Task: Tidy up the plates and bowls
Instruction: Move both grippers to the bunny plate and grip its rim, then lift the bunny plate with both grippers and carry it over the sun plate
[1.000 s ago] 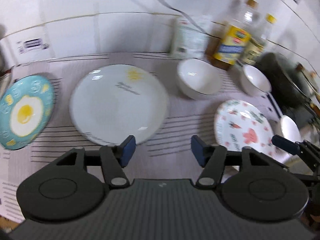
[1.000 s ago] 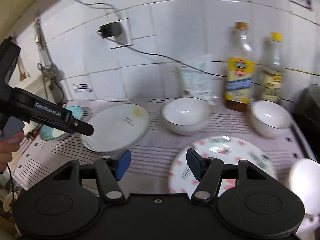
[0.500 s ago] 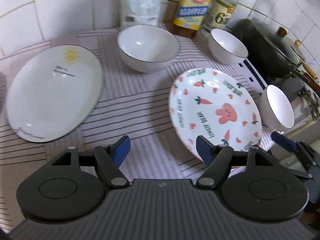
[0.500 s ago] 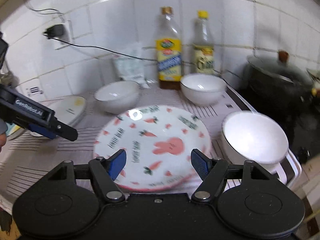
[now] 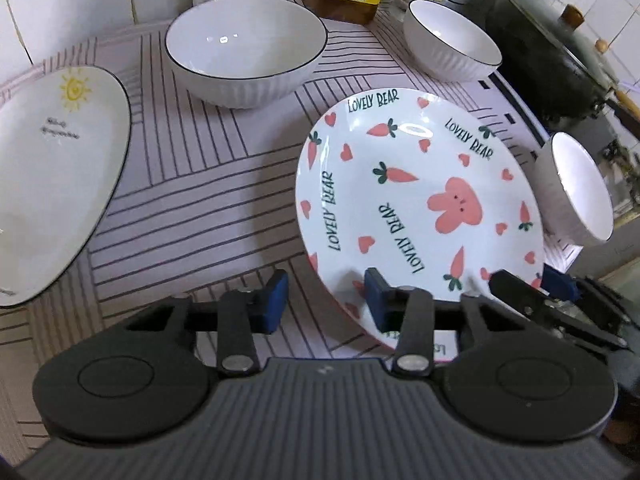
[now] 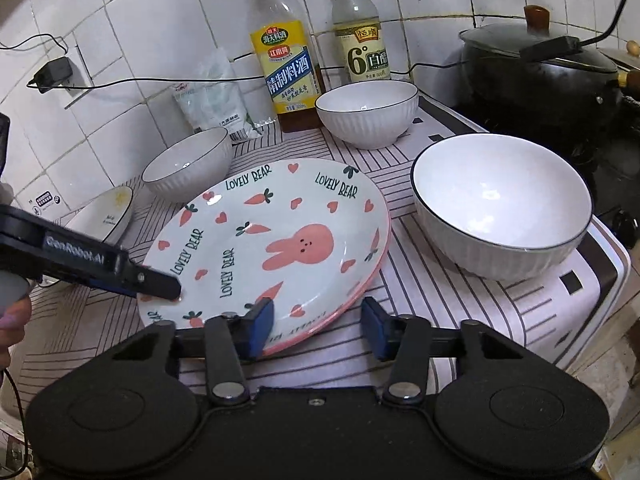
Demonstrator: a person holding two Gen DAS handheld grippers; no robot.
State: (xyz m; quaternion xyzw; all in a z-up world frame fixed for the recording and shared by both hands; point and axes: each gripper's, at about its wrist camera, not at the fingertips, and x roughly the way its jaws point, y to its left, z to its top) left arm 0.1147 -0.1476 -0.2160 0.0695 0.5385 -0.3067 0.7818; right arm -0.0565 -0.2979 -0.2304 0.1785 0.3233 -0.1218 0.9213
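A bunny-and-carrot plate [image 5: 416, 200] [image 6: 272, 240] lies on the striped mat. My left gripper [image 5: 326, 300] is open at the plate's near left edge, its right finger over the rim. My right gripper [image 6: 318, 326] is open at the plate's near right edge, its left finger over the rim. A white oval plate with a sun [image 5: 48, 184] [image 6: 106, 216] lies to the left. Three white bowls stand around: one at the back [image 5: 246, 48] [image 6: 188, 162], one by the bottles [image 5: 452, 42] [image 6: 368, 112], one at the right [image 5: 576, 188] [image 6: 500, 208].
Two bottles [image 6: 286, 56] [image 6: 360, 36] and a bag [image 6: 216, 96] stand against the tiled wall. A black lidded pot [image 6: 540, 68] sits on the stove at the right. The counter edge drops off beyond the right bowl.
Both grippers have moved right and closer to the bunny plate. Each now has one finger over its near rim. The jaws have stayed open.
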